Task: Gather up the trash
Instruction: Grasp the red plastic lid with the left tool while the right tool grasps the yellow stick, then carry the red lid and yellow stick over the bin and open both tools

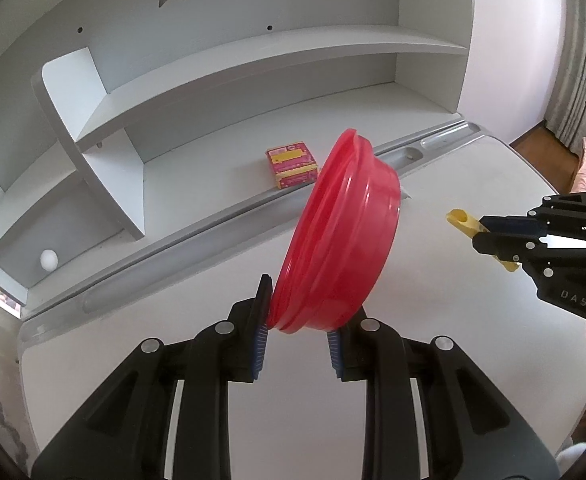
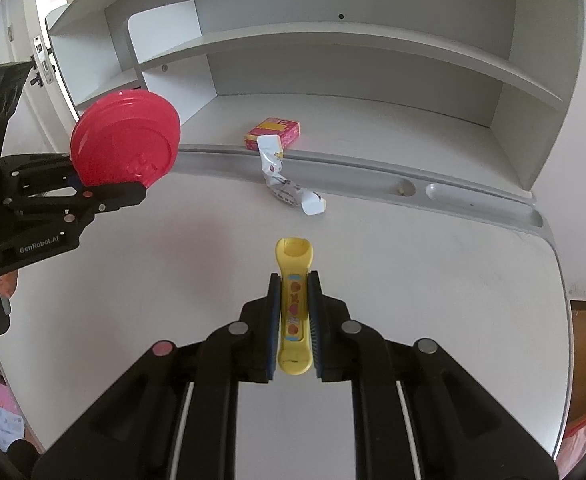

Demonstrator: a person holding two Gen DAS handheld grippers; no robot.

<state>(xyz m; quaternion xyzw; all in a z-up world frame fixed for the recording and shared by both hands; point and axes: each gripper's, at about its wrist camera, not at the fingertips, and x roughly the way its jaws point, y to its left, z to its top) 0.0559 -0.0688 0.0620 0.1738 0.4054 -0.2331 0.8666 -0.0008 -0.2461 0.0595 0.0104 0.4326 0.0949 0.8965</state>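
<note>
My left gripper (image 1: pixel 305 320) is shut on the rim of a red plastic bowl (image 1: pixel 341 232), which hangs tilted on edge above the white desk (image 1: pixel 213 280). In the right wrist view the bowl (image 2: pixel 125 140) shows its underside at the left, with the left gripper (image 2: pixel 105 176) clamped on it. My right gripper (image 2: pixel 295 276) is shut on a long yellow plastic piece with a sticker (image 2: pixel 293 252), lifted off the desk. The left wrist view shows the right gripper (image 1: pixel 480 233) at the far right, the yellow piece (image 1: pixel 459 218) sticking out of it.
A crumpled white wrapper (image 2: pixel 281 176) lies on the desk (image 2: pixel 413 280) against the grooved back ledge (image 2: pixel 433 190). Behind it a pink box (image 2: pixel 273 132) sits on the lower shelf. A white ball (image 1: pixel 49 259) rests in a left shelf compartment. A hand (image 2: pixel 7 284) holds the left gripper's handle.
</note>
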